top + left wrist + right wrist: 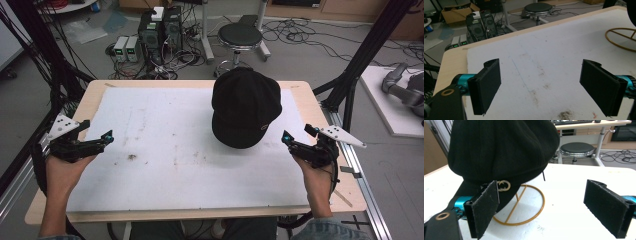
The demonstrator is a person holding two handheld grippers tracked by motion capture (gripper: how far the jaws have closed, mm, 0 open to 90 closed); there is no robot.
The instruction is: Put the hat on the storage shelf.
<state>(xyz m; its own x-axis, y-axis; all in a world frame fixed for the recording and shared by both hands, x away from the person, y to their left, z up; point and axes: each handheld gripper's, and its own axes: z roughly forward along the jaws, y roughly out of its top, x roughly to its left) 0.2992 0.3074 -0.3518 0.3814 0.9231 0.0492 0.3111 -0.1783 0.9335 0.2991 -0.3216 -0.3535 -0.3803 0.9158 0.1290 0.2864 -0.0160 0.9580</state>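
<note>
Likely soft and light, the black cap (245, 107) perched on its gold stand (524, 206) — best pinched at the brim — sits untouched, both grippers' jaws spread empty

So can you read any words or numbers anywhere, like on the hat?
No words or numbers can be read.
Black hat: a gold emblem of two linked rings on the brim, a sign with no letters I can make out.
Small boxes on the floor: green displays, too small to read.
</note>
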